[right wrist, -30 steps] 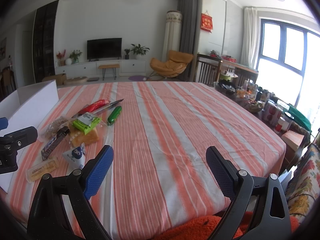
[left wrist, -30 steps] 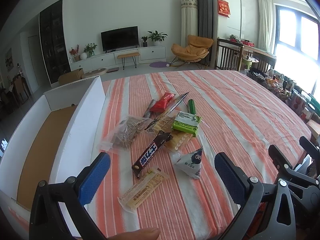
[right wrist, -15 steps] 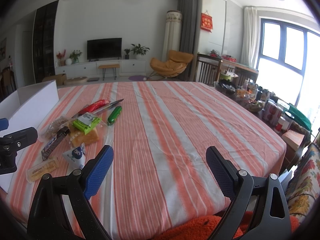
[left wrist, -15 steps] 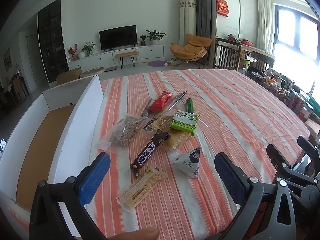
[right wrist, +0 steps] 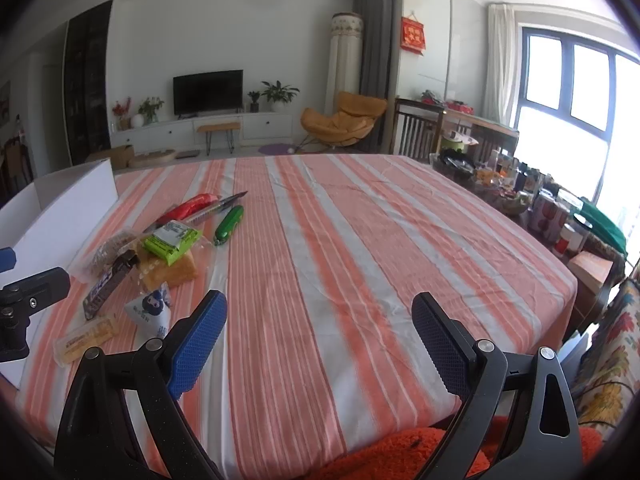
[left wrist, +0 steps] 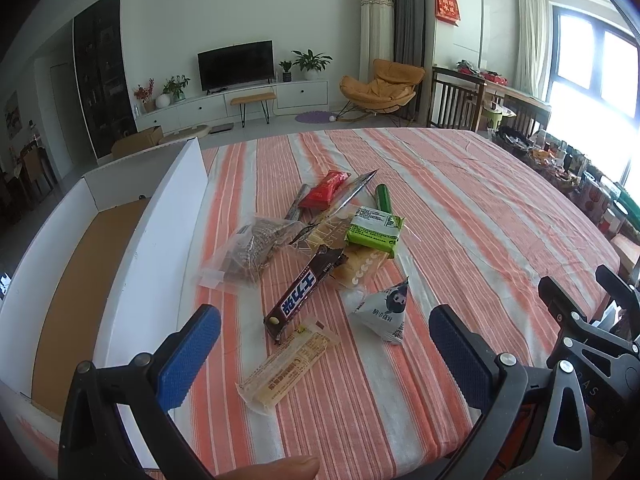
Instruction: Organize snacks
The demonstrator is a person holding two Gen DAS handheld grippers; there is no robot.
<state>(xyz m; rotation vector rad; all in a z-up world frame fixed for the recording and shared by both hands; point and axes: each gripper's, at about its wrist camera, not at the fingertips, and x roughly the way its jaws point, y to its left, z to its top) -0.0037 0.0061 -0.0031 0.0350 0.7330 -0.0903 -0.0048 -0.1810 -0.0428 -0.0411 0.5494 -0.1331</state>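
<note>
Left wrist view: the left gripper (left wrist: 324, 354) hangs wide apart over the striped tablecloth (left wrist: 460, 208), gripping nothing. Just past its blue pads lies a pale wafer bar (left wrist: 286, 366), then a dark chocolate bar (left wrist: 304, 294) and a white triangular pouch (left wrist: 384, 312). Beyond them sit a green packet (left wrist: 374, 232) on a bread bag, a clear bag of brown snacks (left wrist: 250, 250), and a red packet (left wrist: 324, 196). A white box (left wrist: 160, 232) stands alongside on the left. The right gripper (right wrist: 318, 338) is likewise spread and empty over bare cloth.
</note>
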